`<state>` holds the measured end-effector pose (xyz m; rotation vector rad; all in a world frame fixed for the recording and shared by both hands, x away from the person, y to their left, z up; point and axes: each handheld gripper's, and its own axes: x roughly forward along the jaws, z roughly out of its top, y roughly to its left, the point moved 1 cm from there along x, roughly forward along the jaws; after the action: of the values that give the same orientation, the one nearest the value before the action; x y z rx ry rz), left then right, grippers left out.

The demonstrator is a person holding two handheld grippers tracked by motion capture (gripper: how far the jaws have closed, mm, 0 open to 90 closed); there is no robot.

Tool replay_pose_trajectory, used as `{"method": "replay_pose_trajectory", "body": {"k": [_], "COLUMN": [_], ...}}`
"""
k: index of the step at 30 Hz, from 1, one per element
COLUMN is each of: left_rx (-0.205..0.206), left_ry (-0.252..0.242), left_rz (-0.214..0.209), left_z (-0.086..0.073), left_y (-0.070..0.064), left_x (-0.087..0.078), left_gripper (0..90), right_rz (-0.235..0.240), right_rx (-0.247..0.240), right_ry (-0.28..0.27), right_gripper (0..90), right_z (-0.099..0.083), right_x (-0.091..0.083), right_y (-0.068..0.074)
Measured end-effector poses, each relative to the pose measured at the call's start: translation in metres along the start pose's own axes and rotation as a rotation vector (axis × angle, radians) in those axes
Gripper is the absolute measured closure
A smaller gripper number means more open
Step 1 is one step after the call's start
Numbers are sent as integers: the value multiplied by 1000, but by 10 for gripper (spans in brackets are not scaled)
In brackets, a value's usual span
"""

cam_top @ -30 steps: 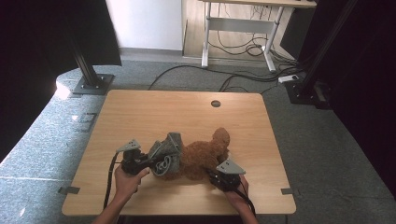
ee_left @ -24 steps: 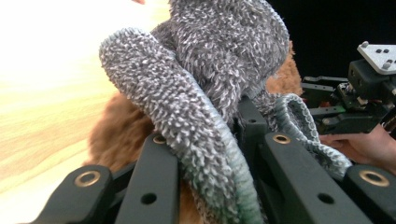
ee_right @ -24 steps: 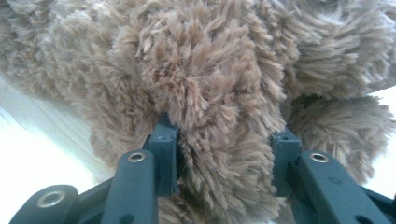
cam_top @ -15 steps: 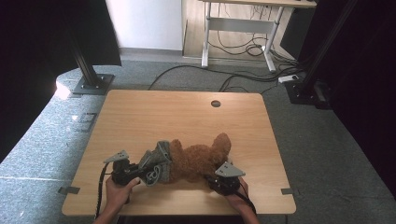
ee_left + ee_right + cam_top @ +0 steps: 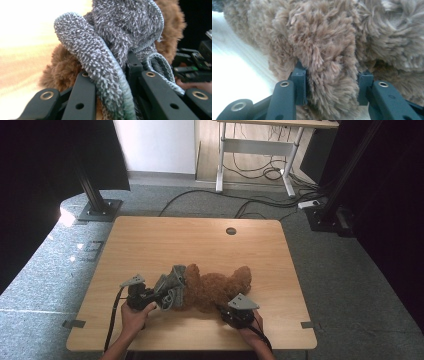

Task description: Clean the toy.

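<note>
We hold the brown teddy bear (image 5: 215,290) on its side near the table's (image 5: 150,240) front edge. Our left gripper (image 5: 112,82), forearm angled in from the lower left, clamps the grey towel (image 5: 120,42) against the bear's left end. Our right gripper (image 5: 329,85), low at the front edge, pinches a tuft of fur.

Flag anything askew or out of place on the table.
The grey cloth is bunched unevenly over one end of the brown teddy bear, which lies on its side on the table. Nothing looks spilled or damaged.
</note>
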<state>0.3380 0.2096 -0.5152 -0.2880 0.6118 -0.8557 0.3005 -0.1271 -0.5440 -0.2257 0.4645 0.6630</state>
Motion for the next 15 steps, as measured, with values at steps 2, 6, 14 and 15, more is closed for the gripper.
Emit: {"method": "replay_pose_trajectory", "body": {"k": [2,6,14,15], "left_rx": [-4,4,30,33], "left_ry": [-3,-5,22,27], "left_rz": [5,23,53,46], "left_z": [4,19,33,28], "left_y": [3,13,19,18], "left_x": [5,19,27,22], "left_gripper": [742,741,740,740], "right_rz": [-11,-52,-72,-64], "right_rx": [1,-4,28,12], "right_ry": [0,-3,-13,-6], "right_gripper": [561,561,561,549], "right_z": [0,5,10,9], "right_x": [1,12,26,23], "right_y": [0,-8,-20,-19]}}
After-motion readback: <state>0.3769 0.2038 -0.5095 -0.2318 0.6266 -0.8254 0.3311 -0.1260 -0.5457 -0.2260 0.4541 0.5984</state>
